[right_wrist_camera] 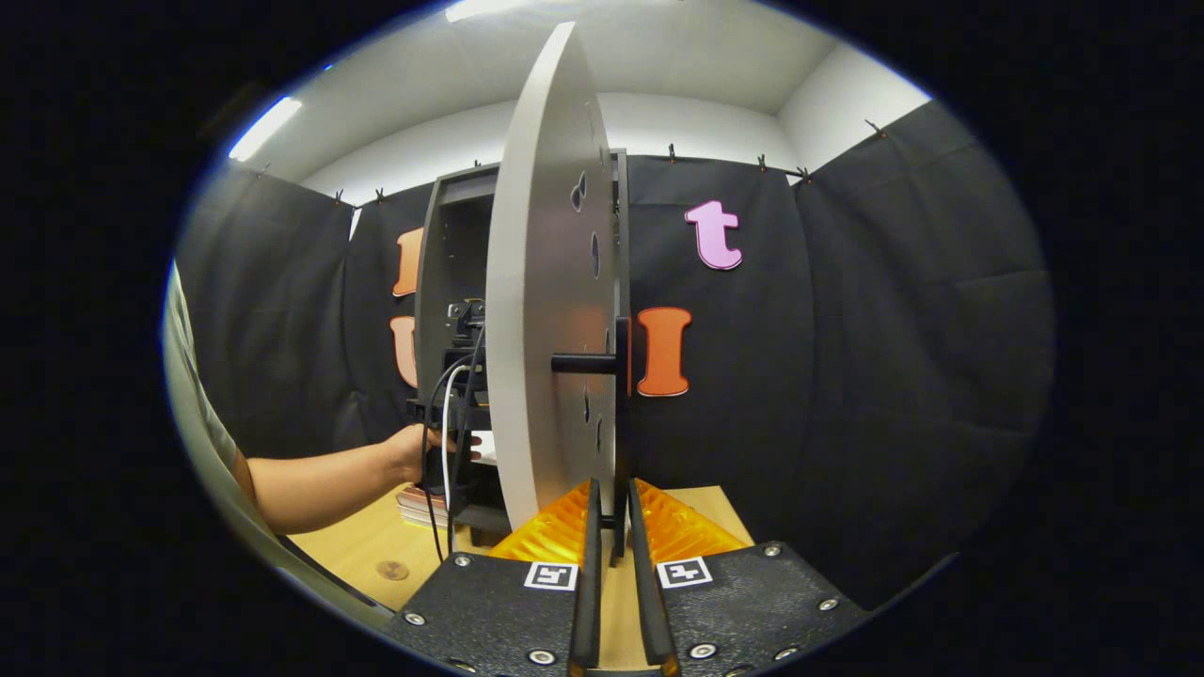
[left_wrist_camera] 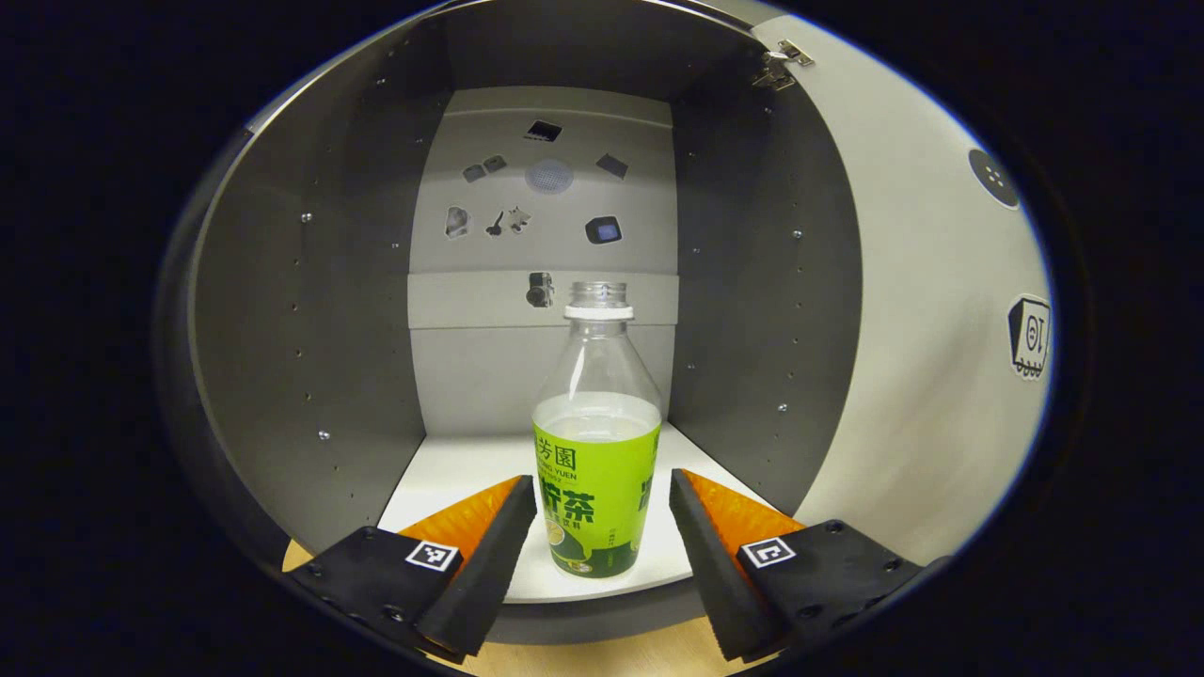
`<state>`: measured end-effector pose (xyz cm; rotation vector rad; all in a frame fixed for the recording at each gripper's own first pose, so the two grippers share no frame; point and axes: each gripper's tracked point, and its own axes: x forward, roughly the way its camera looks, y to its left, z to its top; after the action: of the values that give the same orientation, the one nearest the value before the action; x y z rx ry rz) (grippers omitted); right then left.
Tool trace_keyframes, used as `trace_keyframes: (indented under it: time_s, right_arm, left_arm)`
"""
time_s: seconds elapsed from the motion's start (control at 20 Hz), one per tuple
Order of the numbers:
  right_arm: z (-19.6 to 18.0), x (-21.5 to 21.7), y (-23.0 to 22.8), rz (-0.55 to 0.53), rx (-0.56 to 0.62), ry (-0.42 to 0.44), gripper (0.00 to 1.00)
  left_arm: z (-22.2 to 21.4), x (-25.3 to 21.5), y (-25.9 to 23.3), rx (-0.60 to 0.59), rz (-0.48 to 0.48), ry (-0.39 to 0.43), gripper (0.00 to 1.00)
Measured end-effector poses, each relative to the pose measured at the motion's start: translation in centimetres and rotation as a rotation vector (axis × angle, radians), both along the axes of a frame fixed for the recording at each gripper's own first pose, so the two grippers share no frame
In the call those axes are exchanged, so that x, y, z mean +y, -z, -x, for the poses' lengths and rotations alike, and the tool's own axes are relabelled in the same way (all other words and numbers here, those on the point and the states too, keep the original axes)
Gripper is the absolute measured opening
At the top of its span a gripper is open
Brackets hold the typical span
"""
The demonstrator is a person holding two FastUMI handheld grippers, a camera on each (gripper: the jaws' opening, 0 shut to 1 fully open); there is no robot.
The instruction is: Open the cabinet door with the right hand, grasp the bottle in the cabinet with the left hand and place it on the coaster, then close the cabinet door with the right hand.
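Note:
A clear bottle [left_wrist_camera: 596,442] with a green label and no cap stands upright on the white cabinet floor [left_wrist_camera: 451,475], partly filled with liquid. My left gripper [left_wrist_camera: 602,480] is open, one finger on each side of the bottle's lower half, neither touching it. The cabinet door [left_wrist_camera: 922,310] is swung open at the right. In the right gripper view the door [right_wrist_camera: 550,310] shows edge-on, and my right gripper [right_wrist_camera: 611,487] is shut on the lower end of its dark bar handle [right_wrist_camera: 621,414].
The grey cabinet side walls [left_wrist_camera: 310,357] close in on both sides of the bottle. A person's forearm and hand [right_wrist_camera: 376,470] reach into the cabinet opening. The cabinet stands on a wooden table [right_wrist_camera: 376,550]. Black cloth walls surround the booth.

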<state>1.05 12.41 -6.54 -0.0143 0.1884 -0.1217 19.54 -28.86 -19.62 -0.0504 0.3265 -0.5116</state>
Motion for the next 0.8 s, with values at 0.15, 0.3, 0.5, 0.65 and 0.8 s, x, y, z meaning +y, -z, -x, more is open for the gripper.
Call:
trace_keyframes:
  time_s: [0.15, 0.3, 0.5, 0.65, 0.8]
  right_arm:
    - [0.9, 0.0, 0.4, -0.034, -0.001, -0.011, 0.17]
    - [1.2, 0.2, 1.1, -0.039, 0.018, -0.026, 0.2]
    - [2.2, -0.7, 1.5, -0.025, 0.062, 0.001, 0.34]
    - [2.5, -1.1, 1.6, -0.03, 0.059, 0.014, 0.5]
    - [2.5, -1.4, 1.6, -0.027, 0.05, 0.002, 0.65]
  left_arm:
    - [-1.5, -0.5, 0.7, -0.004, -0.03, 0.001, 0.93]
    - [-2.5, -0.9, 0.9, -0.008, -0.045, 0.011, 0.94]
    - [-3.0, -0.6, 0.9, -0.012, -0.071, 0.001, 0.83]
    - [-2.6, -0.4, -0.1, -0.031, -0.057, 0.008, 0.8]
    - [-1.0, 0.8, -1.6, -0.055, -0.056, -0.003, 0.78]
